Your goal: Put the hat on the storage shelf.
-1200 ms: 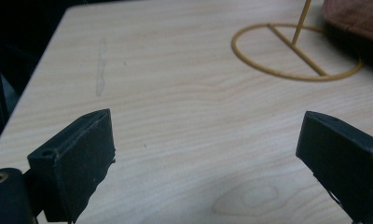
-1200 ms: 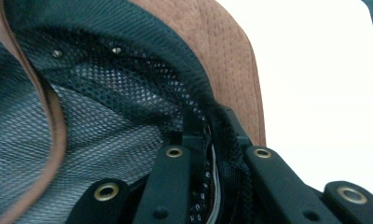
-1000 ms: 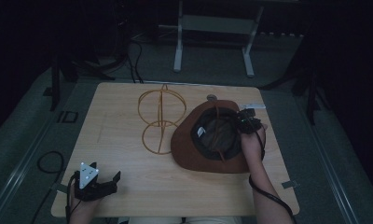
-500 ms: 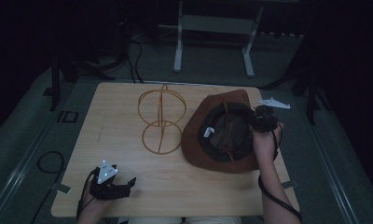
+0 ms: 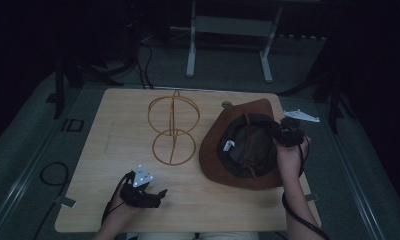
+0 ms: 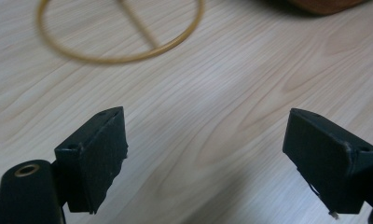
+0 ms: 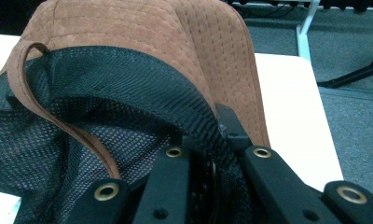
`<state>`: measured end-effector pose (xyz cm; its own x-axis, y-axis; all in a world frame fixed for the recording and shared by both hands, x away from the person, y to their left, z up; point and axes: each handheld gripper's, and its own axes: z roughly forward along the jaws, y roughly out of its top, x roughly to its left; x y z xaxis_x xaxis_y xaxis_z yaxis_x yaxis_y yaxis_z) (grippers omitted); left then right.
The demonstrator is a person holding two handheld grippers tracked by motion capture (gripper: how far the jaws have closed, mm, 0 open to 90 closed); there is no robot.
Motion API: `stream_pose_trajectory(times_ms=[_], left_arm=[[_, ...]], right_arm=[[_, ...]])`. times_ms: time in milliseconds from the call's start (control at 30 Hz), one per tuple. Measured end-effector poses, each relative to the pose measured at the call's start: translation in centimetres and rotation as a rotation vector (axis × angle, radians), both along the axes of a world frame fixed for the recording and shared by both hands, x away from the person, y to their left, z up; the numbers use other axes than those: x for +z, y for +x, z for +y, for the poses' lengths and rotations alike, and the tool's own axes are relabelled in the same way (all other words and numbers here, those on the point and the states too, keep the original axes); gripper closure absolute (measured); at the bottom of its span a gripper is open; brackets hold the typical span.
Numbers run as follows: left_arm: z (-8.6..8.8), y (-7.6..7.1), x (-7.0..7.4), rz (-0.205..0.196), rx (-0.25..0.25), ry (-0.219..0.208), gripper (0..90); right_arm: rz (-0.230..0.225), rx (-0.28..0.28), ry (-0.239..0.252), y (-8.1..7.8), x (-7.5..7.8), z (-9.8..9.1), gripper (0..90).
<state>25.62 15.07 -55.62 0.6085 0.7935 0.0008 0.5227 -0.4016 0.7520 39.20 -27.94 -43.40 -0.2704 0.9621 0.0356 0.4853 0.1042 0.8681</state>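
A brown suede hat (image 5: pixel 238 172) with black mesh lining lies crown-down on the right of the wooden table (image 5: pixel 123 115). Its right side is tipped up. My right gripper (image 5: pixel 283 134) is shut on the hat's rim; in the right gripper view the jaws (image 7: pixel 212 154) pinch the mesh band and the brown brim (image 7: pixel 175 42). A gold wire hat stand (image 5: pixel 173 127) sits left of the hat. Near the front edge my left gripper (image 5: pixel 155 195) is open over bare wood with nothing between its jaws, which have just been closing slightly. In the left gripper view, the left gripper (image 6: pixel 208 158) faces the stand's base ring (image 6: pixel 119 58).
A white label (image 5: pixel 229 146) shows inside the hat. A small round disc (image 5: pixel 227 105) lies behind the hat. A metal frame (image 5: pixel 228 30) stands on the floor beyond the table, and a cable loop (image 5: pixel 53 175) lies on the floor at left.
My left gripper slid right along the front edge toward the table's middle. The right gripper rose and drew the hat's gripped side up and slightly right, tilting the hat.
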Motion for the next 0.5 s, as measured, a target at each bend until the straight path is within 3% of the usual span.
stream_pose_trajectory(times_ms=[333,500], left_arm=[[-3.9,1.7,2.0,0.008,-0.082,0.045,15.4],[-5.9,2.3,3.3,0.002,-0.121,0.038,15.9]], right_arm=[[-0.005,-0.011,0.003,-0.6,-0.1,-0.7,84.4],[-0.005,-0.009,0.001,-0.7,-0.2,-0.7,84.4]])
